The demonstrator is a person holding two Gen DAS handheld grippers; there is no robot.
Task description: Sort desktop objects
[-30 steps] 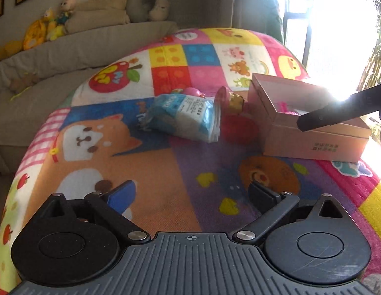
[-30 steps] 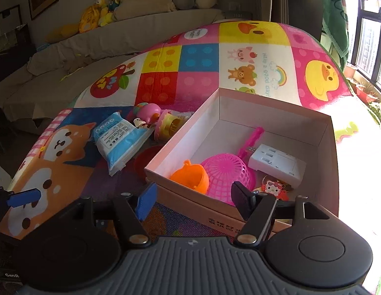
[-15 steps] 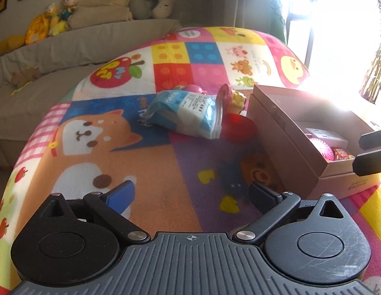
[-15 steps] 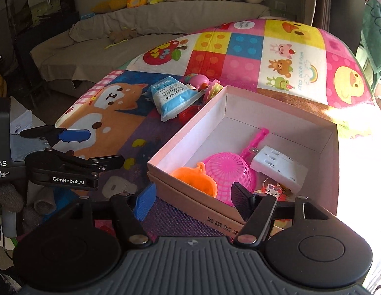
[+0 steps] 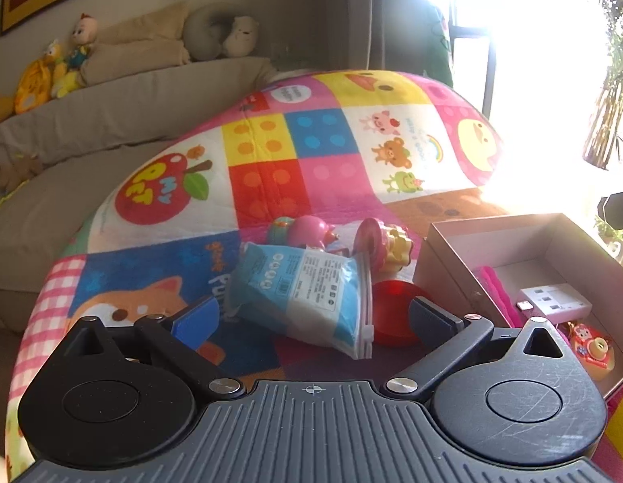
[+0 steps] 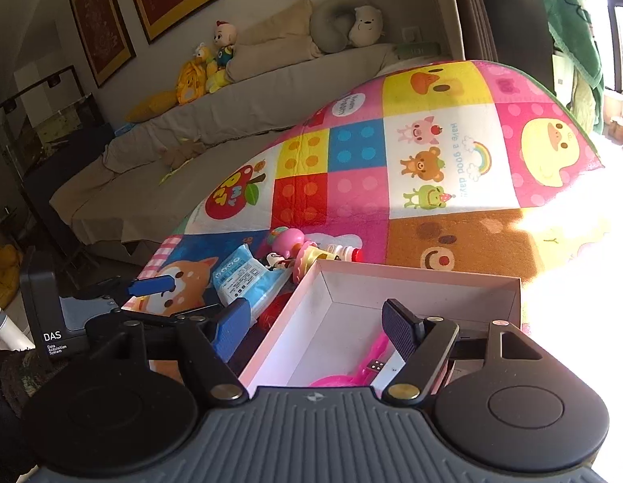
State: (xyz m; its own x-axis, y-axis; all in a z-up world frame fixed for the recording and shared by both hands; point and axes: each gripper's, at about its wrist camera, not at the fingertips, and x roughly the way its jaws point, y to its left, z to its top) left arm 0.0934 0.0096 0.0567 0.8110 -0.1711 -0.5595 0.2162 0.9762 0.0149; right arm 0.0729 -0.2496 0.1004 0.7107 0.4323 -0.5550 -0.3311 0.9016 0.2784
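A blue-and-white tissue pack [image 5: 299, 294] lies on the colourful play mat [image 5: 311, 153], with a red disc [image 5: 396, 310], a pink round toy [image 5: 307, 231] and a pink-and-gold toy [image 5: 388, 247] beside it. My left gripper [image 5: 311, 316] is open and empty, its fingers on either side of the pack's near end. A pink cardboard box [image 5: 444, 265] to the right holds a white charger [image 5: 553, 302], a pink scoop and a small red charm [image 5: 591, 348]. My right gripper [image 6: 315, 322] is open and empty above the box [image 6: 416, 277]. The pack [image 6: 247, 277] also shows there.
A grey sofa [image 5: 110, 112] with plush toys and a neck pillow lies behind the mat. Bright window glare washes out the right side. In the right wrist view the left gripper's blue finger [image 6: 150, 285] and its black DAS unit [image 6: 50, 322] sit at left.
My left gripper has moved forward and right up to the tissue pack, which now lies between its fingers. My right gripper has dropped lower over the box and tilted up.
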